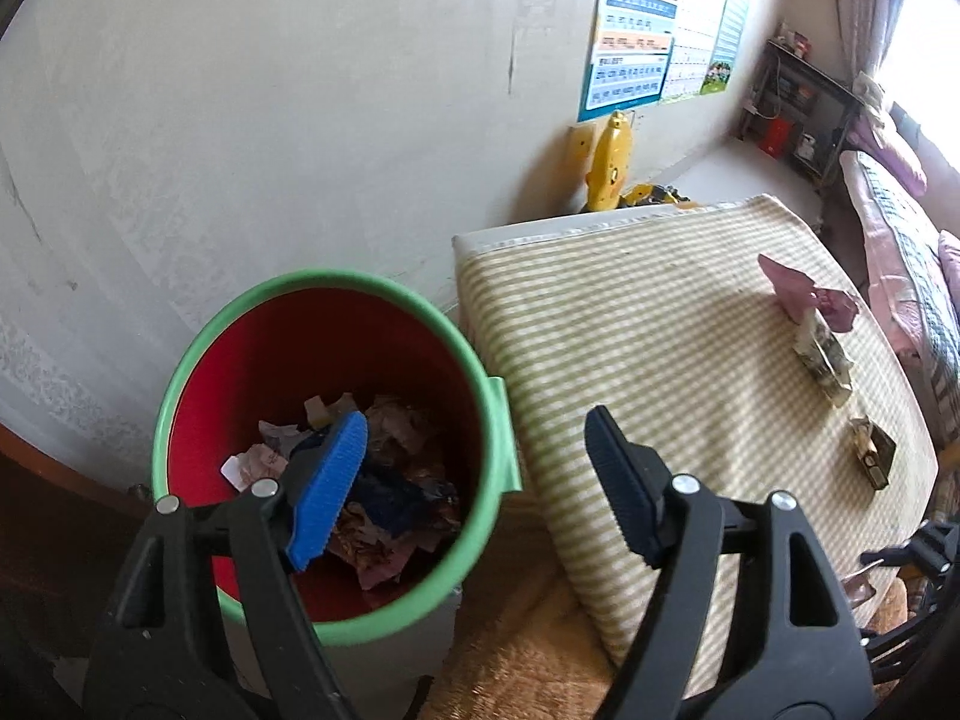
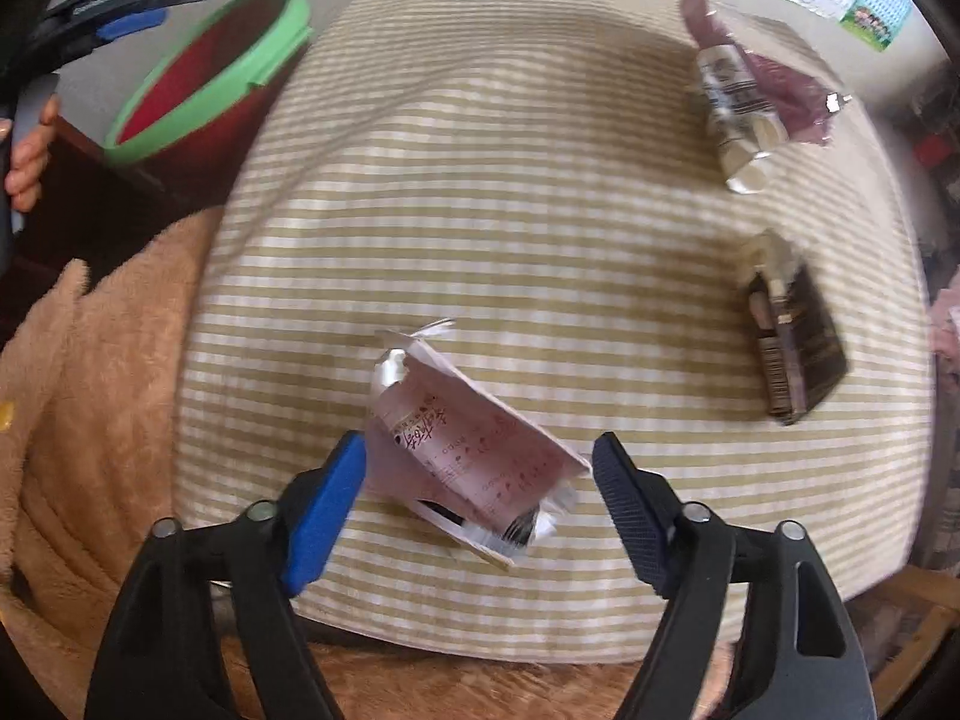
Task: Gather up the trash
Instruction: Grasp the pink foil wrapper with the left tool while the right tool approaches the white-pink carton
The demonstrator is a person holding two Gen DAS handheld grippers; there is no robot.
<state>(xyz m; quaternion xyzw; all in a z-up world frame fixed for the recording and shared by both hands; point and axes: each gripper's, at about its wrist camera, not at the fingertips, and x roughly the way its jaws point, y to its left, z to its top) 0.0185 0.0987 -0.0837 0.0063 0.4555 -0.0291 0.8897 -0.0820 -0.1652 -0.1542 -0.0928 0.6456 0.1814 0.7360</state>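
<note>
Left claw (image 1: 480, 468): jaws apart, nothing between them, hanging over the rim of the red bin with green rim (image 1: 198, 360). The bin holds crumpled paper and wrapper scraps (image 1: 384, 480) at its bottom. It stands just beside the striped cushion (image 1: 630, 330).

Right claw (image 2: 477, 480): jaws apart, pointing down at the cushion, with a pink printed wrapper (image 2: 468, 450) lying between the two pads. Pads flank it but do not appear to press on it; not gripped.

Remaining on cushion, well apart from the pink wrapper: a dark carton (image 2: 792, 348), and a white carton (image 2: 735, 108) lying on a purple wrapper (image 2: 786, 84).

Step judged: pick-up of the pink wrapper, pre-grasp.

Next move calls for: lower onto the wrapper, close on its bulkier rolled part, not the thin torn edge, then carry it across to the bin. Three more pieces follow.
</note>
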